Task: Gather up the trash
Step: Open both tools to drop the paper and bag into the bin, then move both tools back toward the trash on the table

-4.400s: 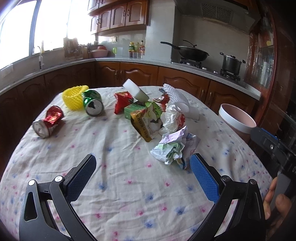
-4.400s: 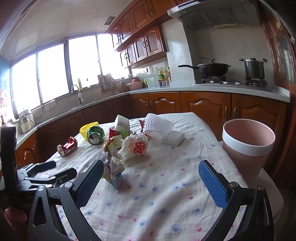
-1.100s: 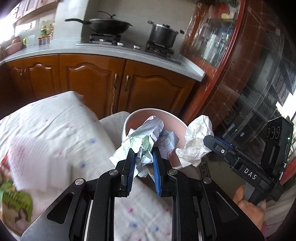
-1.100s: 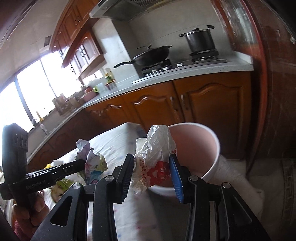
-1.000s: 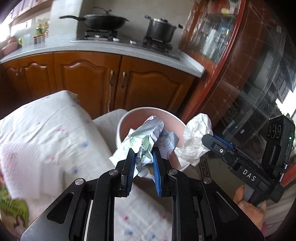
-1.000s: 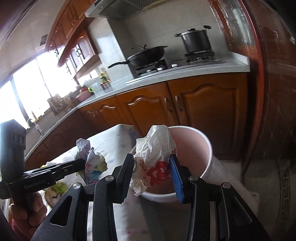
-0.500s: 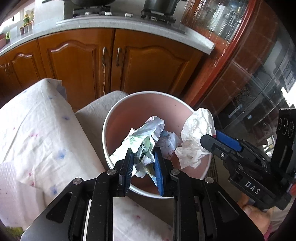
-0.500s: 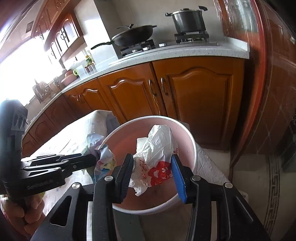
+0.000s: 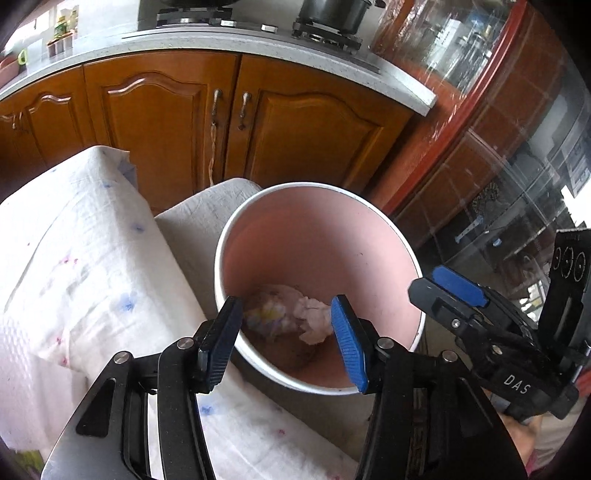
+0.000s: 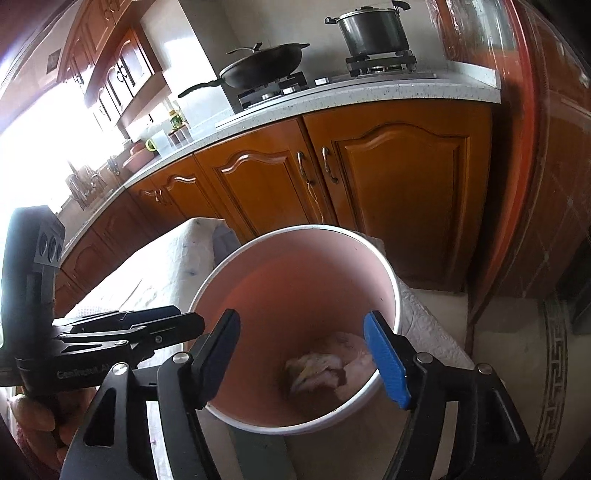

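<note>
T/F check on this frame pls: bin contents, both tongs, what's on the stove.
1. Both crumpled wads lie at the bottom of the pink bin. True.
2. The left tongs are shut on a paper wad. False: the jaws have just been opening and nothing is between them.
3. The right tongs stand open over the bin's mouth. True.
4. The bin lies tipped on its side on the tablecloth. False: it stands upright beside the cloth-covered table.
5. A wok and a lidded pot sit on the stove. True.
</note>
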A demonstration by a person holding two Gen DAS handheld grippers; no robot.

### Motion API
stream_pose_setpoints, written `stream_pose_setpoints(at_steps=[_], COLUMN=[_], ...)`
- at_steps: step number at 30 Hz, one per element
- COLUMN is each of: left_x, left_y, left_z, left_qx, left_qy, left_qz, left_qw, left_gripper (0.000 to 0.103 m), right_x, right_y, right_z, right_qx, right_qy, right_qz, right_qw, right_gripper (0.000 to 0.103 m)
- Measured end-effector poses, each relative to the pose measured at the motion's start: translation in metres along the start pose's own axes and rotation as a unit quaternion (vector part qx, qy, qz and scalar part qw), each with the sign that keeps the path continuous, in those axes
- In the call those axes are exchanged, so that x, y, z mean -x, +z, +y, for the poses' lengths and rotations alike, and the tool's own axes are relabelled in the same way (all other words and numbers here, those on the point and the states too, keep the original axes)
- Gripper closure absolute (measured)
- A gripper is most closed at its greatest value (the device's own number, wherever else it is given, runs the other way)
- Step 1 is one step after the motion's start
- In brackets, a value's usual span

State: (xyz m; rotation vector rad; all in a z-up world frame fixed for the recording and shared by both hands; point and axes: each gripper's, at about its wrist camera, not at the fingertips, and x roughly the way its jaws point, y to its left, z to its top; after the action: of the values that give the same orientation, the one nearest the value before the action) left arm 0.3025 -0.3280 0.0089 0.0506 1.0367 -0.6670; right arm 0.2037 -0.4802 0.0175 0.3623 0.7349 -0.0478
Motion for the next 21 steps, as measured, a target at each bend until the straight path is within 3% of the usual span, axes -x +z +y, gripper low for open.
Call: stream_pose_setpoints(at_steps=[10, 21], left_x=[0.047, 0.107], left_y=[-0.026, -0.079], left_z=[0.031, 0.068], left_qx=[0.039, 0.078], left_qy=[0.011, 0.035], left_qz=[-0.047, -0.101], left_qw=[0.9981, 0.9912], left_gripper=[0.051, 0.048], right_x=[0.021, 0.034], right_y=[-0.009, -0.033], right_z=[0.019, 0.057], right_qx=[-0.012, -0.009], right_qy=[0.033, 0.073], right_qz=[-0.026, -0.031], right_qw=[0.999, 0.997], right_gripper=[0.023, 0.016])
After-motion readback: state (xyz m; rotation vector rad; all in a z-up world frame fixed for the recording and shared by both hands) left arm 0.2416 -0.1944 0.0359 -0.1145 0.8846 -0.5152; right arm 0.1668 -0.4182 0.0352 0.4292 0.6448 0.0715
